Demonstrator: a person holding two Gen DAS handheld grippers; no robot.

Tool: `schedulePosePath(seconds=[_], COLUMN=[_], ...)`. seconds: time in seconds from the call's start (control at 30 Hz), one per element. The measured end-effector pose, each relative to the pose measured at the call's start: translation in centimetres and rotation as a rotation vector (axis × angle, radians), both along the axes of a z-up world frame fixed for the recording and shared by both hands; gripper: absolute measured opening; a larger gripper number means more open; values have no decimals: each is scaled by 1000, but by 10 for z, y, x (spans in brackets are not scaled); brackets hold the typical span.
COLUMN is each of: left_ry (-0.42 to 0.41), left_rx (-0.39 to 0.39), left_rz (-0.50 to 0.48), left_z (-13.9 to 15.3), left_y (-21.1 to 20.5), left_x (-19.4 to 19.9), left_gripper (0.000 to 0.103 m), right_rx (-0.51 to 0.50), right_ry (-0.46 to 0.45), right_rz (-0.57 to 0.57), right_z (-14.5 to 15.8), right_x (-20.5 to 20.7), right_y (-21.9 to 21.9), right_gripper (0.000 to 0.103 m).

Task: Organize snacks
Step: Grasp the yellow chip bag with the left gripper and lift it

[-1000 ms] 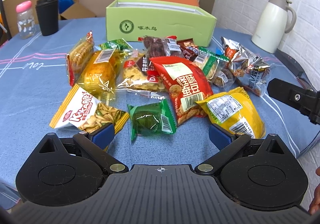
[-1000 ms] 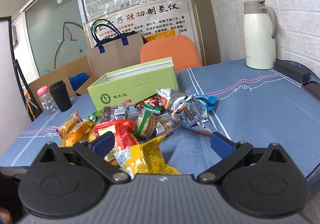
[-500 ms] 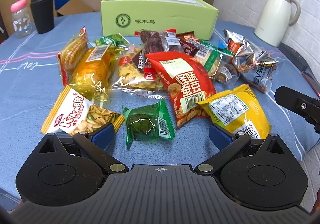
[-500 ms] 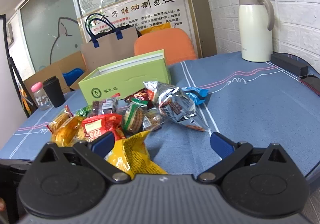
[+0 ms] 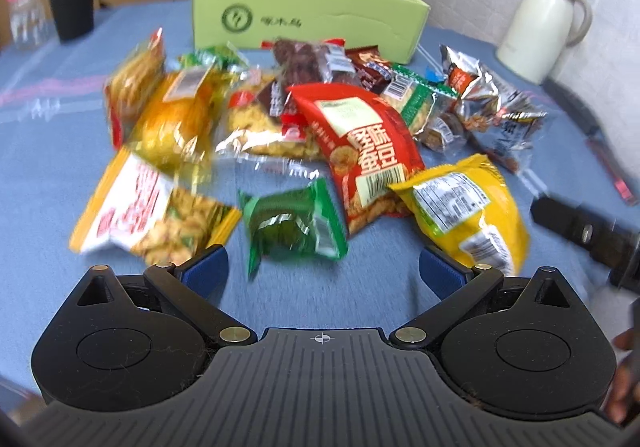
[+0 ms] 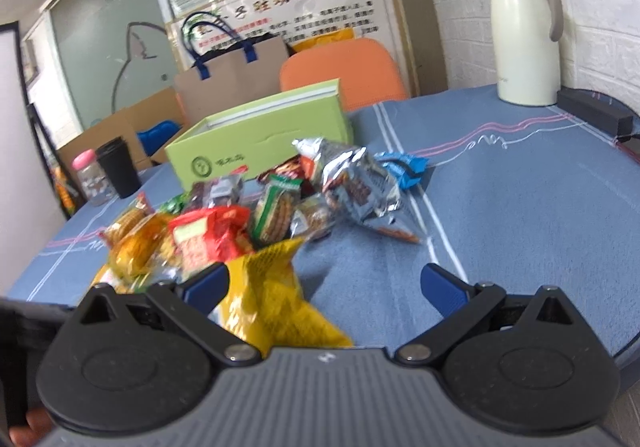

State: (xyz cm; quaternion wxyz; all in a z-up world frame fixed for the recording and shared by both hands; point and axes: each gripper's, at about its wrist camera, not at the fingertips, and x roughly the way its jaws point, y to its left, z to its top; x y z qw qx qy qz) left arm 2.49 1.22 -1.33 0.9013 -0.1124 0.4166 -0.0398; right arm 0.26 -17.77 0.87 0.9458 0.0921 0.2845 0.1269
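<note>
Several snack packets lie heaped on the blue tablecloth in front of a light green open box (image 5: 308, 17) (image 6: 260, 143). Nearest my left gripper (image 5: 322, 271) is a small green packet (image 5: 294, 229), just beyond the open blue fingertips. A red bag (image 5: 360, 151), a yellow bag (image 5: 468, 207) and a white-and-yellow chip bag (image 5: 148, 215) flank it. My right gripper (image 6: 324, 287) is open, with the yellow bag (image 6: 272, 295) lying beside its left finger. Silver packets (image 6: 356, 183) and a blue wrapper (image 6: 404, 167) lie further back.
A white thermos jug (image 5: 540, 35) (image 6: 520, 35) stands at the far right, near a black block (image 6: 592, 109). A black cup (image 5: 72, 3) and pink-lidded bottle (image 5: 24, 7) stand far left. An orange chair (image 6: 344, 71) and paper bag (image 6: 232, 75) lie behind the table.
Both grippers have moved forward and lower toward the heap; the green packet and yellow bag sit closer to the fingertips. Both stay open.
</note>
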Motion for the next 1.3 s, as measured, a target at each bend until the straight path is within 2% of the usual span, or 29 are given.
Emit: schedulePosePath(seconds=[0.13,0.33,0.5,0.63,0.77,0.83,0.9,0.97,1.07,1.13,1.17,1.2,1.23,1.27,1.3], left_ry=[9,31,56,97,106,112,110,103,122,120,115,112,114,125,135], left_rx=[-152,-281,-283,-256,-264,-261,-270,-280,-297,-298,-292,-297,-310,-344,-368], left_rz=[14,-104,-181,-170,-170,-177,-185,-197,-205,-208,-209,-211,-218,-236,-241], left_z=[5,19,20,6,3,4,6,8,5,3,3,3,1,-1,-3], left_y=[20,-1,-26,-35,-35,-35,-34,-35,-36,-35,-35,-34,-32,-31,-29], left_x=[-1,22,34,48,53,54,52,53,56,54,53,52,51,51,50], left_gripper=[92,92,92,91,90,89,87,86,76,71,68,54,47,36,32], right_rx=[12,-68,-93,-205,-195,-215,-172,-184,-256,-260,-249,-241,-247,-268,-269], right_ry=[41,50,84,69,41,78,34,-1,6,9,19,38,50,31,33], right_rz=[58,123,159,185,190,187,215,244,267,291,306,319,325,328,329], right_z=[-8,-17,-23,-30,-34,-30,-19,-11,-15,-18,-21,-24,-28,-29,-27], right_x=[-8,8,19,20,20,22,17,15,22,26,27,27,25,20,17], right_y=[-3,18,24,38,34,35,32,34,42,45,45,47,49,52,54], right_gripper=[100,100,101,101,101,101,101,101,101,99,95,83,76,73,71])
